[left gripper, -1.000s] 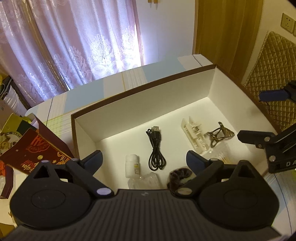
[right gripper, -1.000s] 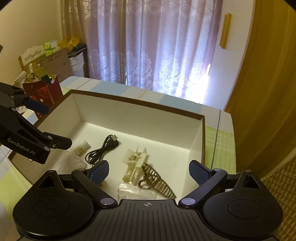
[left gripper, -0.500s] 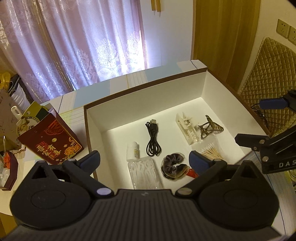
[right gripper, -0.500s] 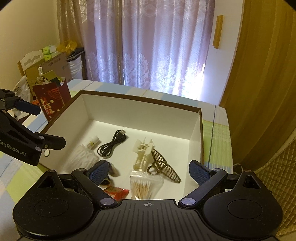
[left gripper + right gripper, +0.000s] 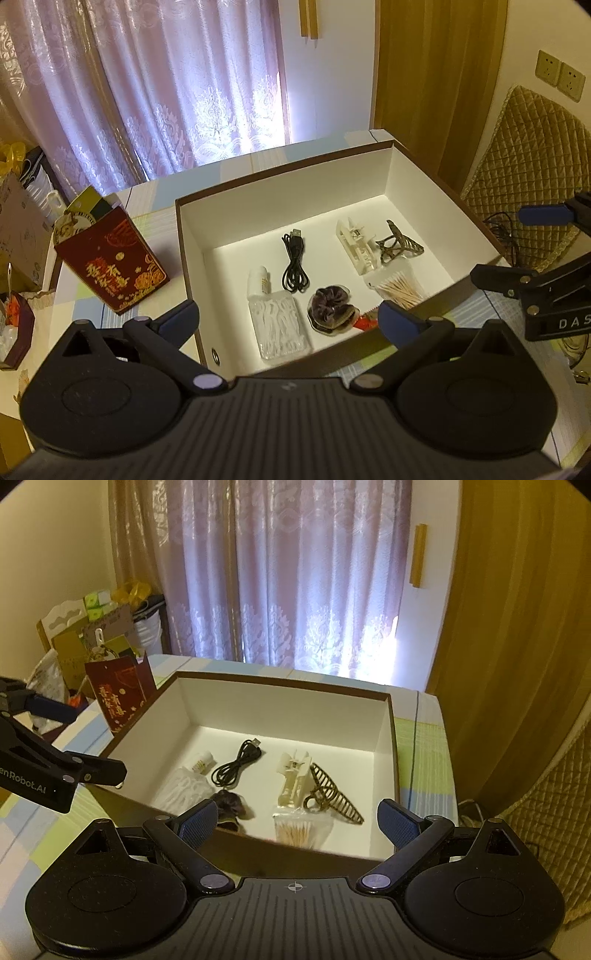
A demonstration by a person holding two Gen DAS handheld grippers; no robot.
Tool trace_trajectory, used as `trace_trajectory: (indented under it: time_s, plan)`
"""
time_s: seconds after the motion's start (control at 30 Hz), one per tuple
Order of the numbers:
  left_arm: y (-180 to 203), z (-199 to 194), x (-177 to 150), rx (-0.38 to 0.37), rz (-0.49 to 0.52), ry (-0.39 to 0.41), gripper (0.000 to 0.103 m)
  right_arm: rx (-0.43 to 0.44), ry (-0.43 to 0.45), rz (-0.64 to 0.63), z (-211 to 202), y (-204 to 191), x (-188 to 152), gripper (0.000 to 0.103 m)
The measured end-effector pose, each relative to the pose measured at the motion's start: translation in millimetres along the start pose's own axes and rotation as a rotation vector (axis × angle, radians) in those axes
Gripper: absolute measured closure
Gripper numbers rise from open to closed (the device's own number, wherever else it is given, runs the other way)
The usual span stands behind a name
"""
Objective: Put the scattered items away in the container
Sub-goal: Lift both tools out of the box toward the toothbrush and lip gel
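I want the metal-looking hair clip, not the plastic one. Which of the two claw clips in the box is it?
The bronze claw clip with open slotted ribs, lying right of the solid cream-white claw clip, nearer the box's right wall.

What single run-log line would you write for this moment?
stage: items in box | left gripper: open, empty, above near edge | right gripper: open, empty | inside: cable, scrunchie, cotton swabs, hair claw

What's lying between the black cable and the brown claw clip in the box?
The white clip, seen in both wrist views, touching the brown clip, apart from the cable.
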State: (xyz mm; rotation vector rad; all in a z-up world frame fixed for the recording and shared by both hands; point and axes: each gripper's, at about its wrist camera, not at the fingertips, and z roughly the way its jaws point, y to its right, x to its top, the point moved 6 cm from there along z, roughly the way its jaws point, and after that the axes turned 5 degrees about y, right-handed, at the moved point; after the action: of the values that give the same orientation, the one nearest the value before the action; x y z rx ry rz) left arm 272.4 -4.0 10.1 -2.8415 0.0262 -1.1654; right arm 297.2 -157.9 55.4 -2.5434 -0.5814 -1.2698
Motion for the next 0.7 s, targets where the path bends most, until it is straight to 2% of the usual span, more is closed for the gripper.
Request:
trace_trajectory:
  time_s: [0.27, 0.43, 0.7]
  plan:
    - [-3, -11, -34, -0.020, -0.033, -0.014, 0.002, -0.011, -0.046, 0.134, -6, 7, -40, 0.005]
    - [4, -12, -60, -0.044, -0.021, -0.022, 0.003, -0.020, -0.123, 0.231, -2, 9, -78, 0.005]
    - [22, 8, -105, -0.087, -0.017, -0.114, 0.007, -0.025, -0.258, 0.341, 5, 4, -141, 0.005]
